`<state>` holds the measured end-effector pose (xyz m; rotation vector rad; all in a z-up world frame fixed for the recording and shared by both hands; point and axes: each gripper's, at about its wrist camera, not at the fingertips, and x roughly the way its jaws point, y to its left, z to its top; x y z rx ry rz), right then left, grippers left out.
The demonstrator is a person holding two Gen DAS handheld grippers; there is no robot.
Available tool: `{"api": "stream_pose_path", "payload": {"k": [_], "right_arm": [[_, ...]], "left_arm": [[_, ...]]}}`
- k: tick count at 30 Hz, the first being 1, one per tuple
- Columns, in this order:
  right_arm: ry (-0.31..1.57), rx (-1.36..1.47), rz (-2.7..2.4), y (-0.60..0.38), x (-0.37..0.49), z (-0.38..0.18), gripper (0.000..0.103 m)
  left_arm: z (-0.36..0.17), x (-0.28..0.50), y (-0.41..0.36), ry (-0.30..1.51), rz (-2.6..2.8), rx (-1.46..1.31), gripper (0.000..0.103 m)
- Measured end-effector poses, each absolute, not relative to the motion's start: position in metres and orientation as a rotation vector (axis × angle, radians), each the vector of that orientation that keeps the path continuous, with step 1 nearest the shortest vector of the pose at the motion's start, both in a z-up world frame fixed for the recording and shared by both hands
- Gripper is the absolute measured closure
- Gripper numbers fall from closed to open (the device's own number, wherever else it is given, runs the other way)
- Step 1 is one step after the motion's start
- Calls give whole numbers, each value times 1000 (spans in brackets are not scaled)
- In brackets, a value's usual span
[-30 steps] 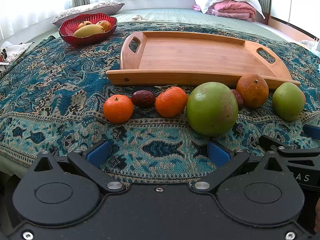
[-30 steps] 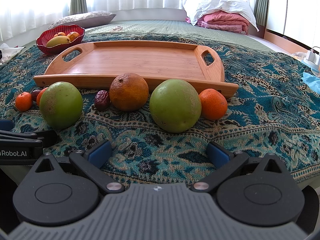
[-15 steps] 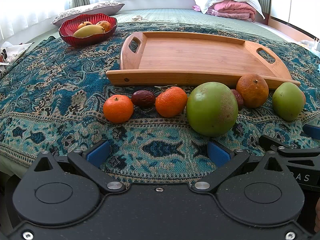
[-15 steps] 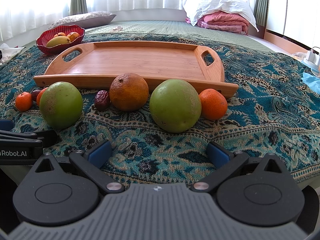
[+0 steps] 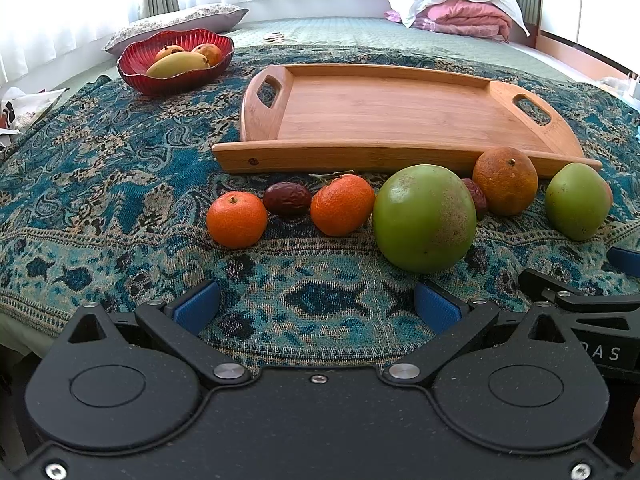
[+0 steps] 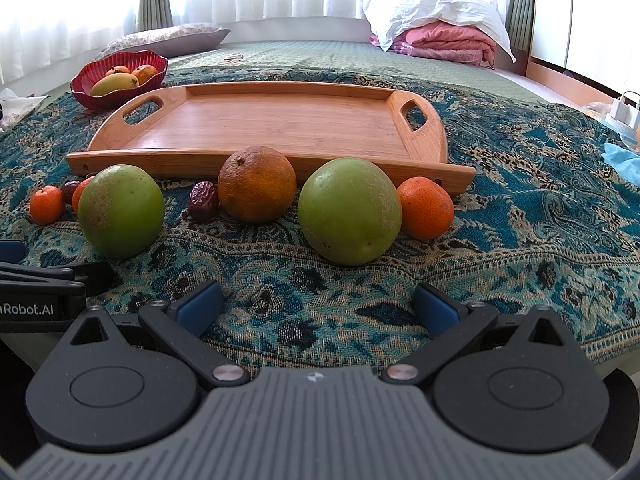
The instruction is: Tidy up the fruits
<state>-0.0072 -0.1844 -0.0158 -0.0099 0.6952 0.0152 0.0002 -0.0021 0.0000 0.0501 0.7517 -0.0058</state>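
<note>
on the patterned bedspread (image 5: pixel 120 184), a date (image 5: pixel 475 199) hides behind fruit; both grippers' fingers (image 5: pixel 196 307) (image 6: pixel 436 307) spread wide, empty.

Left tool (image 5: pixel 316 308) fingers spread wide, empty; right tool (image 6: pixel 318 306) likewise, alongside.

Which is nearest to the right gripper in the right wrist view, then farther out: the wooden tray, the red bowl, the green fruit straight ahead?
1. Green fruit, just ahead of the right gripper.
2. Wooden tray, behind the fruit row.
3. Red bowl, far left.
</note>
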Motion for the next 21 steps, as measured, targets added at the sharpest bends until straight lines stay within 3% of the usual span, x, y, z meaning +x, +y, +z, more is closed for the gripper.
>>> {"api": "stream_pose_path", "payload": {"k": [16, 21], "right_arm": [[648, 25, 12, -193, -18, -4, 0], [569, 29, -3, -201, -23, 6, 6]], "left_arm": [[19, -8, 4, 722, -71, 2, 3], [34, -17, -3, 647, -118, 25, 4]]}}
